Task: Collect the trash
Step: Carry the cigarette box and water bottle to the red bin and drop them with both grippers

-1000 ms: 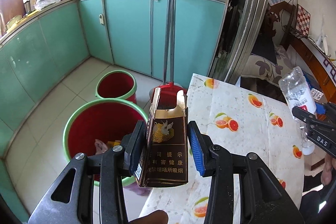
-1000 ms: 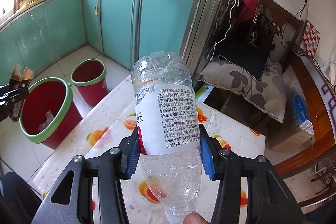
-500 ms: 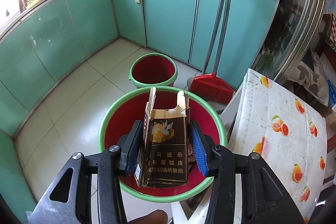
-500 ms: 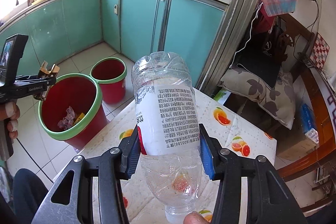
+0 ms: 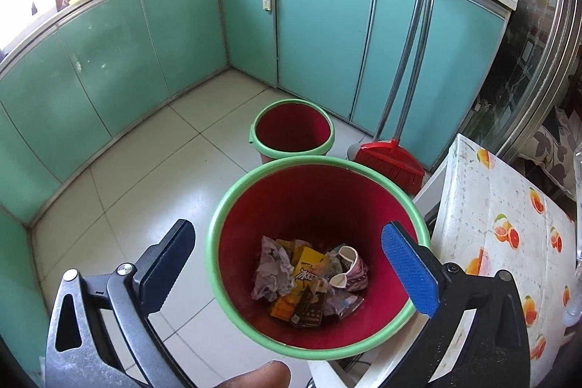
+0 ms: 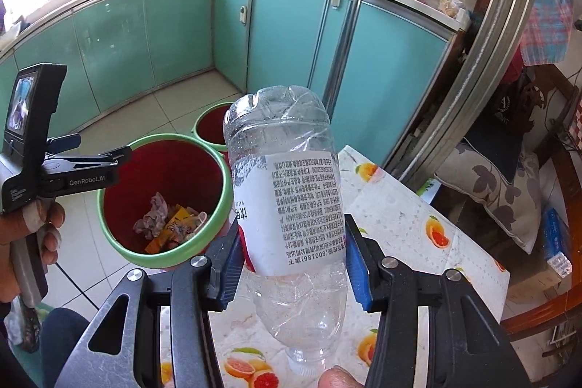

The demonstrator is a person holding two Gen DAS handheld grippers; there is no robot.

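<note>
Bottle (image 6: 287, 202), clear crushed plastic, sat clamped bottom-up between the right gripper (image 6: 291, 250) pads, above the fruit-print tablecloth (image 6: 418, 228), beside the big red bin (image 5: 236, 206). Left gripper (image 5: 287, 264) hung wide apart and empty over that bin's trash pile (image 5: 309, 282). Risk: bottle was held off to the bin's side, so an early release would likely bounce it off the rim or table; slick crushed wall could slip. Readable: "(600186)" on bottle label, "GenRobot.AI" on left gripper's side.

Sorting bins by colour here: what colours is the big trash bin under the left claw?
Red body with a light green rim; clearest in the left wrist view.
</note>
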